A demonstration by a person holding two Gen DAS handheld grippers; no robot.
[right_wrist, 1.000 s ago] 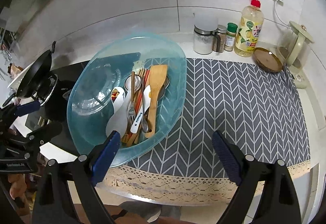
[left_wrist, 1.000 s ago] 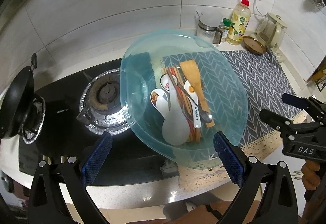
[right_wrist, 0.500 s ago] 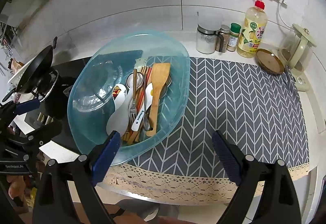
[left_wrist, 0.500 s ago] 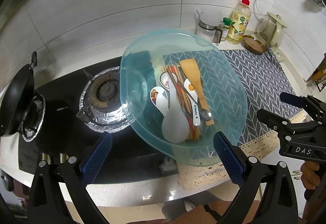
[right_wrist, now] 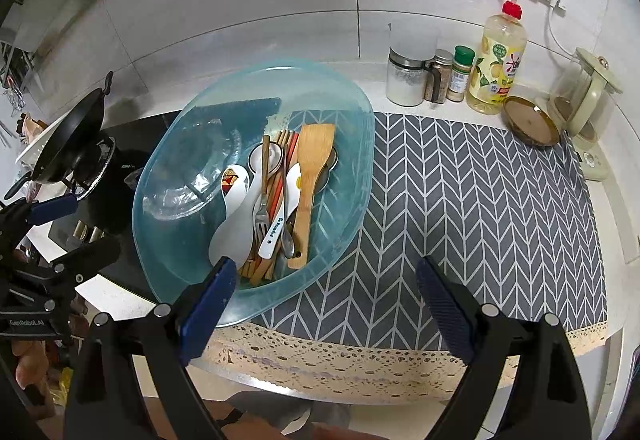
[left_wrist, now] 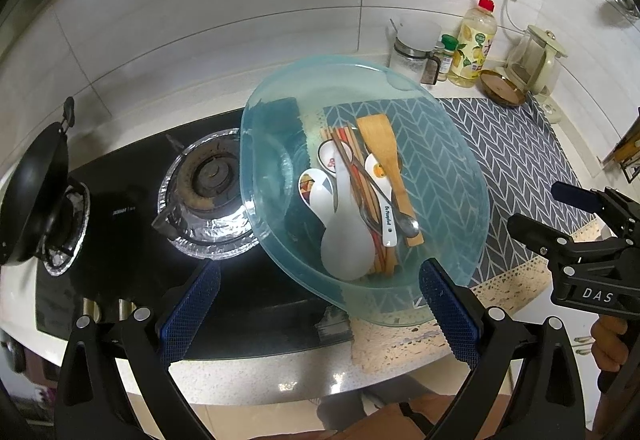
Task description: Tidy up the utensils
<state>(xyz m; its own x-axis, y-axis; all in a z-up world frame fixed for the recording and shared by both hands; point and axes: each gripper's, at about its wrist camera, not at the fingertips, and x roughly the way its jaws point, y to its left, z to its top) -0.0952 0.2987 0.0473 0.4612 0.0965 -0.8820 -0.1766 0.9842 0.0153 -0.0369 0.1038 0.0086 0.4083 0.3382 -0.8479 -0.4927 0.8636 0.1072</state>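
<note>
Blue-padded fingers of the left gripper (left_wrist: 316, 304) and the right gripper (right_wrist: 320, 306) are held wide apart, with nothing between them, in front of the counter's (right_wrist: 320, 380) front edge. A grey mat (right_wrist: 480, 208) is spread from that edge toward the wall. At the mat's left end a clear blue basin (right_wrist: 352, 176) is seen, overhanging the stove (left_wrist: 132, 268). Inside it are piled a wooden spatula (right_wrist: 310, 180), white spoons (right_wrist: 236, 228), a fork (right_wrist: 262, 196) and chopsticks (right_wrist: 280, 176). Jars (right_wrist: 406, 76) and a soap bottle (right_wrist: 498, 60) are lined along the back edge.
</note>
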